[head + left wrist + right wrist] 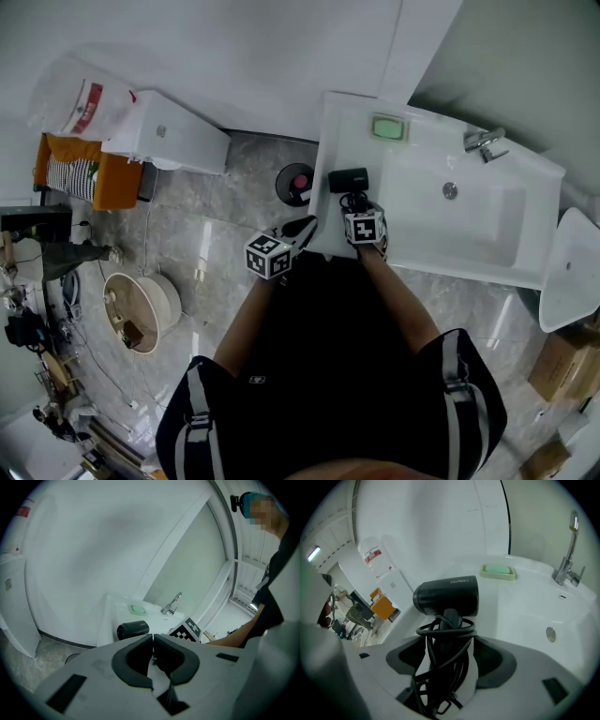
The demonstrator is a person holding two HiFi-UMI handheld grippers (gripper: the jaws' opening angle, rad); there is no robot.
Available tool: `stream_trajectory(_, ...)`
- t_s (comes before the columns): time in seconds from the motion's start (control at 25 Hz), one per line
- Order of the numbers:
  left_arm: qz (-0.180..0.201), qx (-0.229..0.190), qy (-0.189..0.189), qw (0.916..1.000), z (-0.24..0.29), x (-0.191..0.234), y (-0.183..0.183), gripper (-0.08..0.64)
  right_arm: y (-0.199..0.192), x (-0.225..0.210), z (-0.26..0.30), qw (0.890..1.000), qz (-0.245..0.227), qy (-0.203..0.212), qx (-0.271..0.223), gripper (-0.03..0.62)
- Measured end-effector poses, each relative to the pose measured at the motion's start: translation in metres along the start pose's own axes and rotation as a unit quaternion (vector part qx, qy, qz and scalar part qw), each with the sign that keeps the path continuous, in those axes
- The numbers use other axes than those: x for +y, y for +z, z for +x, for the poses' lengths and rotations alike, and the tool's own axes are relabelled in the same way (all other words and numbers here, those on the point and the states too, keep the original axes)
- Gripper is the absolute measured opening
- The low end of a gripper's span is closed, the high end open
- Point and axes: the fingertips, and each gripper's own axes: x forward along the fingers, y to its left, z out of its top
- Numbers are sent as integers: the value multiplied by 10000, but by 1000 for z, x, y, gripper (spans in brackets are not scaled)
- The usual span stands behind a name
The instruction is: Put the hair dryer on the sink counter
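The black hair dryer (349,180) lies on the left part of the white sink counter (342,122), barrel sideways and its handle, wrapped in the cord, pointing toward me. My right gripper (356,202) stands open around that handle (449,620), with white counter showing between the pads and the cord. In the right gripper view the dryer's barrel (447,596) fills the middle. My left gripper (305,228) hovers at the counter's front left corner, shut with nothing in it; its view shows the dryer (133,630) just ahead of the closed pads (140,656).
A green soap dish (389,127) sits at the back of the counter, with the basin (469,216) and faucet (485,142) to the right. On the floor are a round black object (297,183), a white appliance (169,131), an orange bag (94,173) and a pale bucket (141,309).
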Motion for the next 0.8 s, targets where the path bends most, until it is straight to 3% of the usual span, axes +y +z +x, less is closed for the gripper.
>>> stream_trajectory(0.36,64,42,-136,9999,6,-4,0,20,0,5,-25,9957,-808,56,-446,374)
stream_trajectory(0.68,193,106,-336,9992,15,-13,0,20,-4,11,-55,9918,-950,398,-762,371)
stream_trajectory(0.8,264,107,-407,9988,14,-12,0,19,-1,10,-67,9890,-958,375,-1066,289)
